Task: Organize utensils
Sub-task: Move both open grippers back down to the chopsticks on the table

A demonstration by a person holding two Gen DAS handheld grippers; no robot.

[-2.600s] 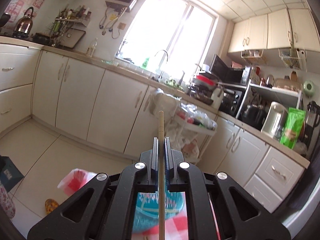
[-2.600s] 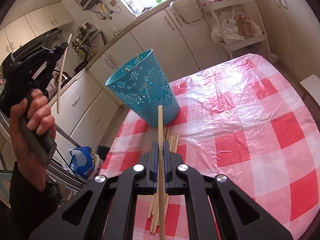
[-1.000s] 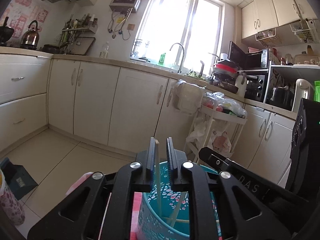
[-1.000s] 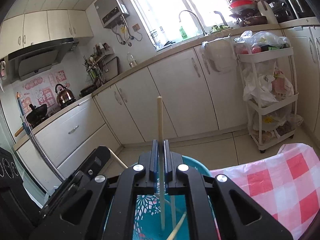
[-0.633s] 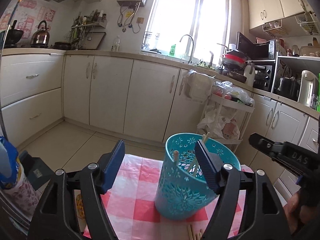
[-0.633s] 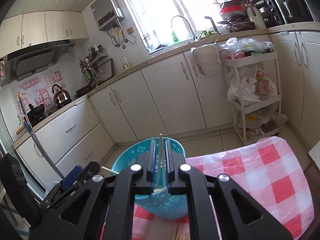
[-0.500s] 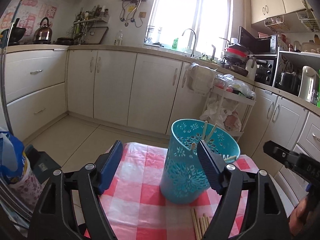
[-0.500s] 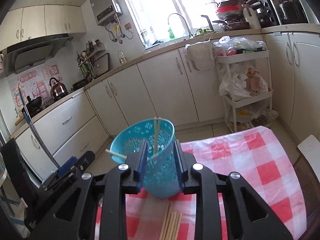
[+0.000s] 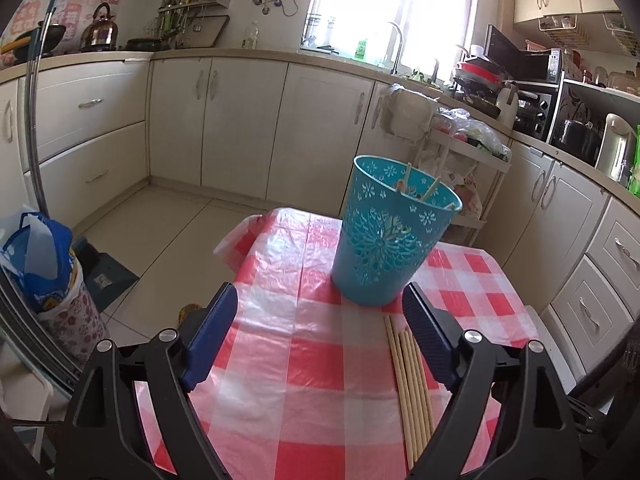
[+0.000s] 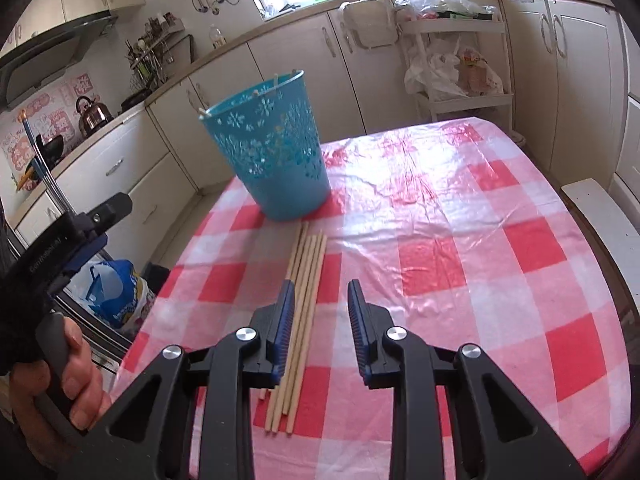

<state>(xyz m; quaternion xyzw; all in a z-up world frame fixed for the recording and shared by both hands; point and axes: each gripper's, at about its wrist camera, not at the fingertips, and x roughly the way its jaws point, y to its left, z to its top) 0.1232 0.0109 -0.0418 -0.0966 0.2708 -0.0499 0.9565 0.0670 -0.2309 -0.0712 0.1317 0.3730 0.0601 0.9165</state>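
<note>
A blue cut-out basket (image 9: pixel 384 240) (image 10: pixel 276 156) stands upright on the red-checked tablecloth (image 9: pixel 304 360), with a few wooden chopsticks (image 9: pixel 406 178) poking over its rim. Several more chopsticks (image 9: pixel 408 376) (image 10: pixel 304 280) lie side by side on the cloth in front of it. My left gripper (image 9: pixel 320 292) hovers over the cloth short of the basket, its jaws opening wide with nothing between them. My right gripper (image 10: pixel 321 286) is open above the lying bundle, and its pads do not press any stick. A hand (image 10: pixel 68 360) holds the left gripper (image 10: pixel 80 224) off the table's left edge.
Cream kitchen cabinets run along the far wall. A white trolley (image 10: pixel 452 60) with bags stands behind the table. A blue bag (image 9: pixel 36 248) sits on the floor at the left. A white seat edge (image 10: pixel 600 208) borders the table's right side.
Each gripper let its chopstick go into the basket and opened. Both have pulled back from the basket and tipped down toward the tablecloth and the lying bundle.
</note>
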